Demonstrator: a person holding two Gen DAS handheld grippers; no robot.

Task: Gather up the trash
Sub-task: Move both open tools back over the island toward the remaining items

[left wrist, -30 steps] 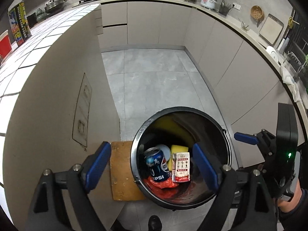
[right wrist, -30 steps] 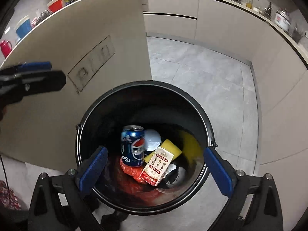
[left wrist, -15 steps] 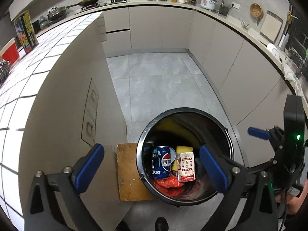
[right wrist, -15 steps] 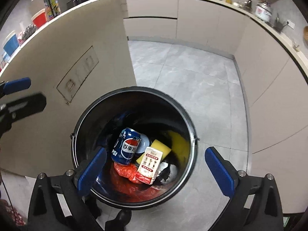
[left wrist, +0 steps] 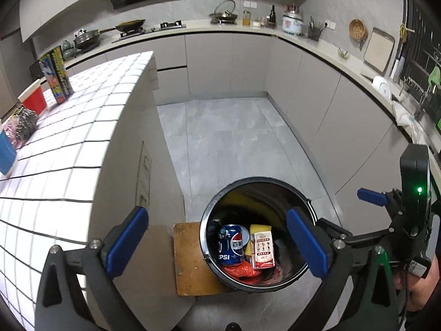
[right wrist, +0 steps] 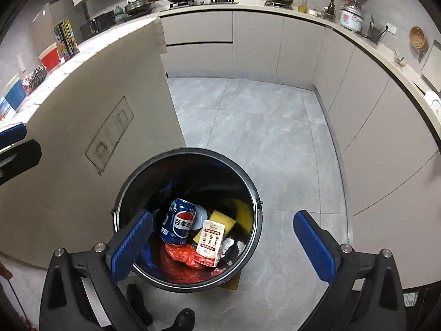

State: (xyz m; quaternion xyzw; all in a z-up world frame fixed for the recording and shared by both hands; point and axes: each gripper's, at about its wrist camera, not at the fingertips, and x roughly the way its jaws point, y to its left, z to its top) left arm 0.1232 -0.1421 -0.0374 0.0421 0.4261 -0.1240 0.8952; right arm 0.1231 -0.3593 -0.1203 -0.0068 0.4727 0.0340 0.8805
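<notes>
Bin (right wrist: pixel 255 201) first, biggest thing down there: round black pail with a metal rim, standing upright on the grey floor tiles at the foot of the island, partly over a wooden board (left wrist: pixel 190 259). It looks rigid and, with the load inside, probably fairly heavy; the rim or the handle pivots at 3 and 9 o'clock in the right wrist view are the places I'd grab.

Inside, a red plastic bag (right wrist: pixel 182 256) lies crumpled at 6 o'clock. Soft, light, slippery; pinch a fold, anywhere will do.

Pepsi can (right wrist: pixel 178 224) sits at 9 o'clock of the bin floor, leaning, long axis running from base at lower left to top at upper right, top toward 1 o'clock. Thin wall, likely light and easy to dent; take it across the middle.

Yellow sponge (right wrist: pixel 222 220) at the centre, squashy, forgiving, half buried under the carton.

Small carton (right wrist: pixel 210 242), flat, printed face up, long axis near vertical in frame, tilted slightly toward 1 o'clock. Light, crushable; grip the narrow sides.

Left gripper (left wrist: pixel 217 244) hovers above the bin, jaws wide apart, nothing between them. Right gripper (right wrist: pixel 223 244) likewise, spread wide and holding nothing. All visible trash lies in the bin.
</notes>
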